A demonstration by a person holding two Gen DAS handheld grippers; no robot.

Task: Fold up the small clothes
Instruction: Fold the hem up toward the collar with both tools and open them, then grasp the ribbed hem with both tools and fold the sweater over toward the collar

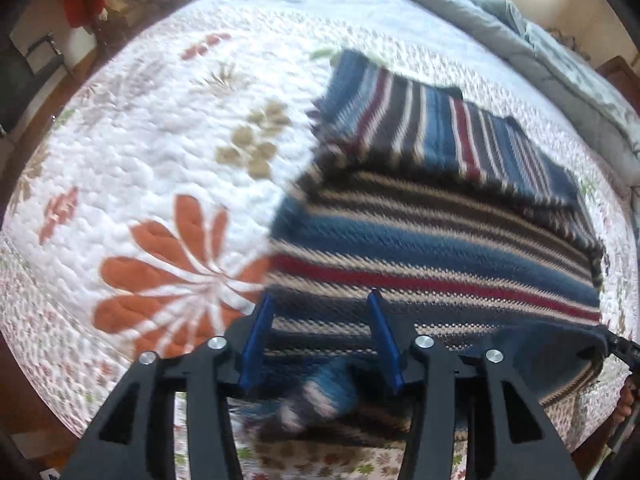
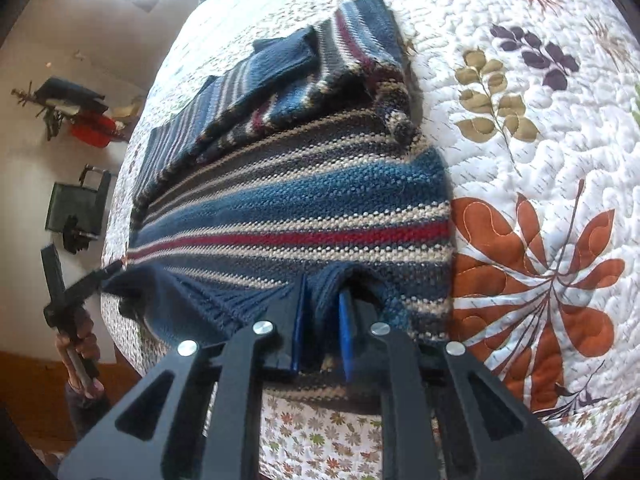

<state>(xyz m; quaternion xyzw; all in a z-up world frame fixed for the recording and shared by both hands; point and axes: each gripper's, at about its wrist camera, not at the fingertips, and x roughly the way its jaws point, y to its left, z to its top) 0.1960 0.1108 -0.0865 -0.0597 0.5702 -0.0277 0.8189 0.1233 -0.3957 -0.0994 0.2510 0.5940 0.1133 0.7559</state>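
A striped knit sweater point(image 1: 440, 240) in blue, red, beige and dark grey lies on a white floral quilt point(image 1: 160, 140), its sleeves folded across the upper body. My left gripper point(image 1: 320, 296) hovers open over the sweater's lower left edge; a blurred bit of hem point(image 1: 320, 396) hangs loose below the blue pads. In the right wrist view the sweater point(image 2: 300, 208) fills the middle, and my right gripper point(image 2: 323, 288) is shut on a raised fold of the blue ribbed hem point(image 2: 326, 304). A hand holds the left gripper point(image 2: 60, 280) at the far left of that view.
The quilt point(image 2: 520, 160) spreads wide on the side away from the other gripper in each view. A grey duvet point(image 1: 520, 40) is bunched at the bed's far end. The bed's near edge runs just below the grippers. A dark chair point(image 1: 32, 60) stands on the wooden floor.
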